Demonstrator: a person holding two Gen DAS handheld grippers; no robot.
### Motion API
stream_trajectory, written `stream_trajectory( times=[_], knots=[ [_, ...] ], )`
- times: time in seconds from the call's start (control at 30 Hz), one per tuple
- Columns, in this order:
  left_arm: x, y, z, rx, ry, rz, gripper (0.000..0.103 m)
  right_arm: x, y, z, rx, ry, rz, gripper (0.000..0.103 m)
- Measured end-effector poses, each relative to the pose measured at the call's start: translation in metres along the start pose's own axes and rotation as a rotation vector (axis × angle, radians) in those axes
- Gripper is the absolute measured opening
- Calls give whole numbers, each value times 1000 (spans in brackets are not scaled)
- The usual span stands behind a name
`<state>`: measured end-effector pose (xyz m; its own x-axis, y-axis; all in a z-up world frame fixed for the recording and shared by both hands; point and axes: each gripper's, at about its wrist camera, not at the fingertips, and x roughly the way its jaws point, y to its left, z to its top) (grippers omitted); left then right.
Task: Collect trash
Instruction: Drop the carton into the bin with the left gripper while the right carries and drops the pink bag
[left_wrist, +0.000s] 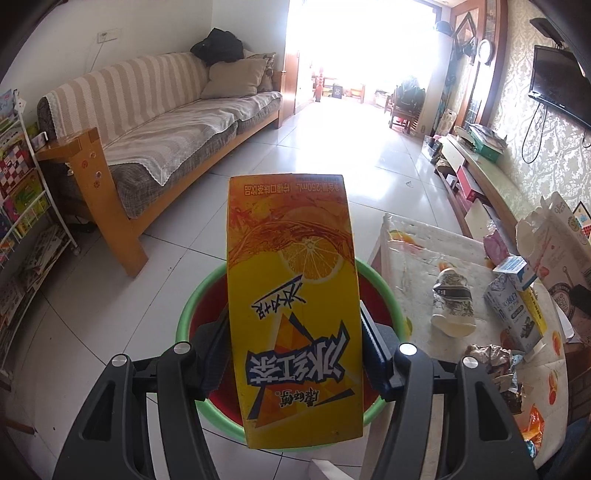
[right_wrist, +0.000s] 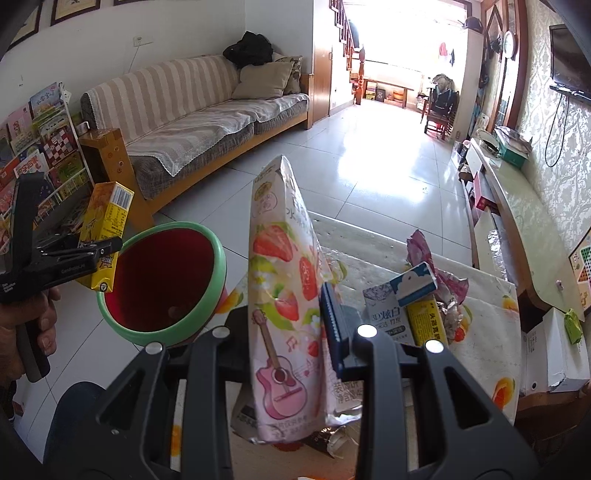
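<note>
My left gripper (left_wrist: 293, 350) is shut on a yellow-orange iced tea carton (left_wrist: 291, 295), held above a red bin with a green rim (left_wrist: 384, 291) on the floor. From the right wrist view that carton (right_wrist: 105, 229) hangs in the left gripper (right_wrist: 98, 251) over the bin's (right_wrist: 166, 280) left rim. My right gripper (right_wrist: 288, 332) is shut on a flattened pink strawberry carton with a guitar picture (right_wrist: 284, 295), lifted above the low table (right_wrist: 487, 332).
On the table lie more trash: a small bottle (left_wrist: 452, 302), a blue-white milk carton (left_wrist: 513, 314), crumpled wrappers (left_wrist: 491, 358) and a torn white carton (left_wrist: 554, 243). A striped sofa (left_wrist: 155, 122), a book rack (left_wrist: 22, 192) and a TV bench (left_wrist: 491, 177) border the tiled floor.
</note>
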<state>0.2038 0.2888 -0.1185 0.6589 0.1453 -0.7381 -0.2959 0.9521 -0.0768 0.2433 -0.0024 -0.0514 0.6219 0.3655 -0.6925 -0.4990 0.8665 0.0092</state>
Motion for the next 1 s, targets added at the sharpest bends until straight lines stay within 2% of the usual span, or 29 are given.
stream_trajectory(
  times=[0.07, 0.1, 0.13, 0.2, 0.57, 0.77, 1.0],
  knots=[
    [7, 7, 0, -2, 21, -4, 59, 5, 10, 3, -7, 1, 11, 30],
    [9, 9, -1, -4, 24, 1, 63, 8, 14, 5, -11, 2, 17, 30],
    [10, 12, -2, -8, 21, 7, 79, 10, 19, 8, -15, 1, 22, 30],
    [8, 14, -4, -17, 3, 0, 92, 13, 29, 11, -22, -3, 33, 30],
    [-10, 32, -13, -49, -24, 15, 92, 41, 85, 32, -62, -4, 115, 30],
    [-26, 52, -18, -68, -46, 31, 93, 72, 122, 35, -88, 31, 162, 30],
    [-40, 65, -28, -52, -62, 46, 94, 112, 157, 28, -113, 80, 175, 30]
  ],
)
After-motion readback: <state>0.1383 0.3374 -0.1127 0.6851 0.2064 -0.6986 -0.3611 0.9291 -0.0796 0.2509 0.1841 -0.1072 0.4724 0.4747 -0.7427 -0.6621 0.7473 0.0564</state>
